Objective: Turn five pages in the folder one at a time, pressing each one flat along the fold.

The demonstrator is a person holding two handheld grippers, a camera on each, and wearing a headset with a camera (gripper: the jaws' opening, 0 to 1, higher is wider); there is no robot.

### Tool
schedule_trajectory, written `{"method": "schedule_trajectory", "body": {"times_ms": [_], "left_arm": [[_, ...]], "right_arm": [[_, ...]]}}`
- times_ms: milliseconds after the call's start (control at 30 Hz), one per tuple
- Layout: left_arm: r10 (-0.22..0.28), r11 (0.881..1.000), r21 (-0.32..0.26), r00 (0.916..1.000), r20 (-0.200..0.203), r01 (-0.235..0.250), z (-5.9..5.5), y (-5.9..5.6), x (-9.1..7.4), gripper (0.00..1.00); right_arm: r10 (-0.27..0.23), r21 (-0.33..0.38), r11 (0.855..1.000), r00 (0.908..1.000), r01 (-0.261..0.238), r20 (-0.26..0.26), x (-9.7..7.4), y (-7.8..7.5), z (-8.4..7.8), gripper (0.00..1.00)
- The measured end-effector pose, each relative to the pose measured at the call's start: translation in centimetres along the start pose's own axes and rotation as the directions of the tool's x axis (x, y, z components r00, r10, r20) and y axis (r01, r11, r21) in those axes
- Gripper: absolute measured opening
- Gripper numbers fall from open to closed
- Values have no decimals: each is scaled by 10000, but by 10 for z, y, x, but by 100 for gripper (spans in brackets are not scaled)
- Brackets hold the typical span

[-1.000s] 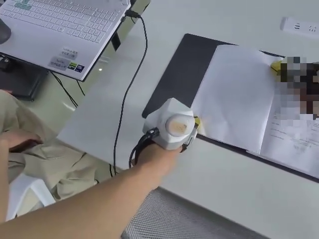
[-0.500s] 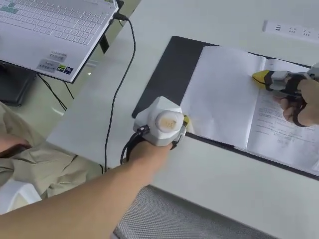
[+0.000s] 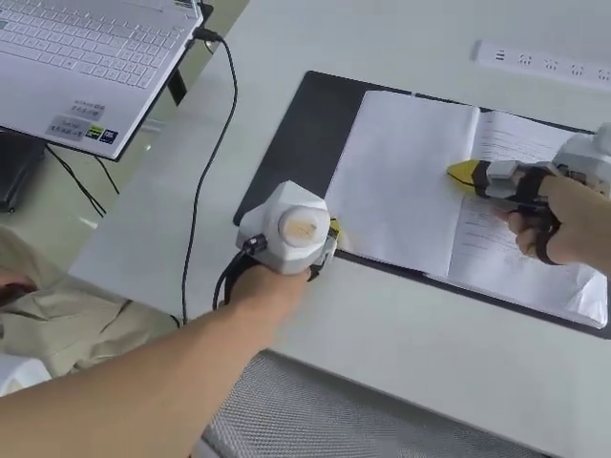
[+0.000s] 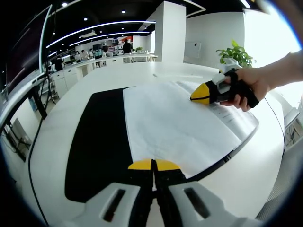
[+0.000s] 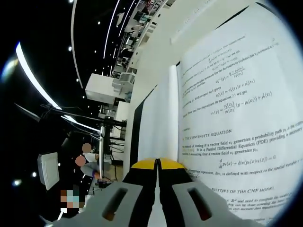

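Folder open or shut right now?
Open: folder lies spread flat, blank page turned left, printed page on the right.

Folder (image 3: pixel 294 148) cover, mid frame: black, matt, prob. plastic. Pages (image 3: pixel 401 181): white paper, matt, smooth w/ faint ripples. Left gripper (image 3: pixel 331 230) & right gripper (image 3: pixel 456 173): white matt plastic bodies, smooth yellow tips. Table (image 3: pixel 410 324): white, smooth, slight sheen. Chair (image 3: pixel 315 410), bottom: grey woven mesh. Laptop (image 3: pixel 86 48), upper left: silver, matt.

Folder (image 3: pixel 296 143) lies on the table (image 3: pixel 401 38), laptop (image 3: pixel 86 48) to its left.
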State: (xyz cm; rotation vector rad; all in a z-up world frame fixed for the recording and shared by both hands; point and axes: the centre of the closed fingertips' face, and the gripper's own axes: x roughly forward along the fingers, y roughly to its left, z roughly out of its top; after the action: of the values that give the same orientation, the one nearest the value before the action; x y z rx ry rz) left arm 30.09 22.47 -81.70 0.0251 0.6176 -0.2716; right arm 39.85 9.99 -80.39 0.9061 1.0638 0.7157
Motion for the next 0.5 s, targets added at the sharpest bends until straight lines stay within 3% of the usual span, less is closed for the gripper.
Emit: {"method": "schedule_trajectory", "body": {"times_ms": [100, 400, 500], "left_arm": [[-2, 10000, -18, 10000, 3, 2, 0, 0, 0, 0], [-21, 10000, 88, 10000, -27, 21, 0, 0, 0, 0], [-23, 9999, 102, 10000, -40, 24, 0, -1, -1, 0]], "right_arm": [[206, 287, 9994, 9998, -208, 55, -6, 0, -12, 0], [329, 270, 9992, 9966, -310, -762, -17, 2, -58, 0], [369, 358, 9988, 9963, -342, -782, -22, 2, -70, 0]]}}
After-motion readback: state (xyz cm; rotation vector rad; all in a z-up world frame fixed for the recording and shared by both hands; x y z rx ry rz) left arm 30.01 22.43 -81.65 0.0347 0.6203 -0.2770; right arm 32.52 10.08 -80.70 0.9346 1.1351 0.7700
